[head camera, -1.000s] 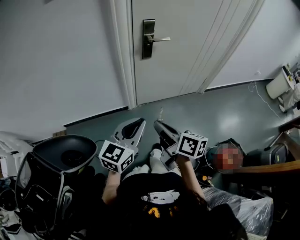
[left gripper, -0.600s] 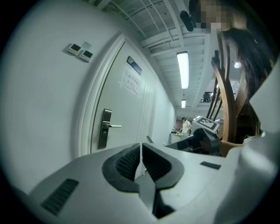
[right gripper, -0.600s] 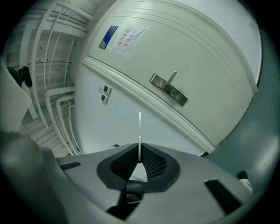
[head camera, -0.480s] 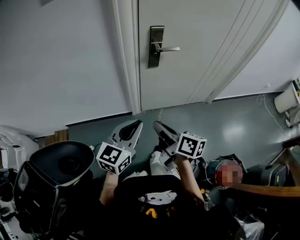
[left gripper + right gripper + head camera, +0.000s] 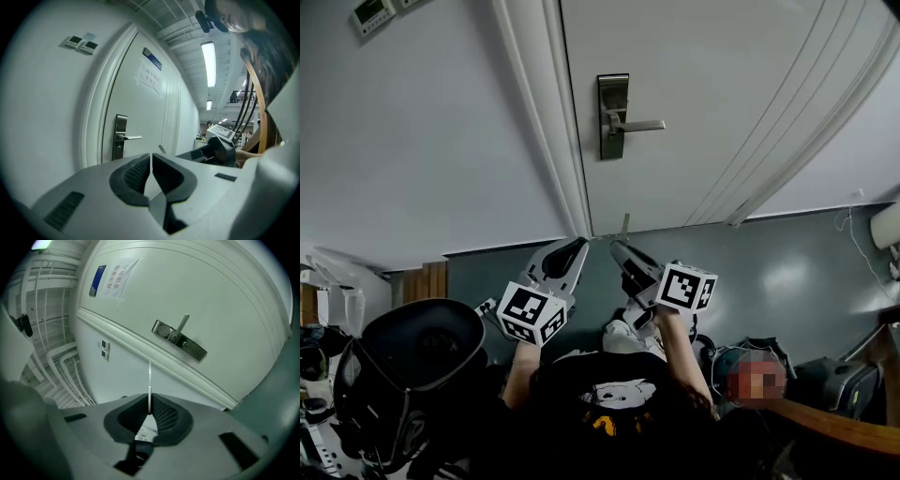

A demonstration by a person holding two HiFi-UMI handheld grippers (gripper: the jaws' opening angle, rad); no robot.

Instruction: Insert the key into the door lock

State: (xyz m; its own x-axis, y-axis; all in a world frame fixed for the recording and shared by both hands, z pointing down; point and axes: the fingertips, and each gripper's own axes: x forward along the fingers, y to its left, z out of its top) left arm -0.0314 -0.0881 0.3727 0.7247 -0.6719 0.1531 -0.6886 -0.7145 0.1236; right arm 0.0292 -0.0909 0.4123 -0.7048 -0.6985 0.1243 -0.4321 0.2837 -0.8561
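A white door carries a steel lock plate (image 5: pixel 613 116) with a lever handle (image 5: pixel 641 125); the plate also shows in the left gripper view (image 5: pixel 120 136) and the right gripper view (image 5: pixel 180 341). My right gripper (image 5: pixel 620 247) is shut on a thin metal key (image 5: pixel 624 226), whose blade (image 5: pixel 149 378) points toward the wall beside the door, well short of the lock. My left gripper (image 5: pixel 571 247) is beside it, with its jaws closed on nothing (image 5: pixel 151 158). Both are held low, some way below the lock plate.
The white door frame (image 5: pixel 539 122) runs left of the lock. Two wall control panels (image 5: pixel 373 11) sit up left. A black chair (image 5: pixel 412 352) stands at lower left. Grey floor (image 5: pixel 787 253), a cable and a wooden rail (image 5: pixel 834 422) are to the right.
The view has shifted so the door and lock plate sit lower and larger in the head view. Both grippers keep their place in the picture, the key still held.
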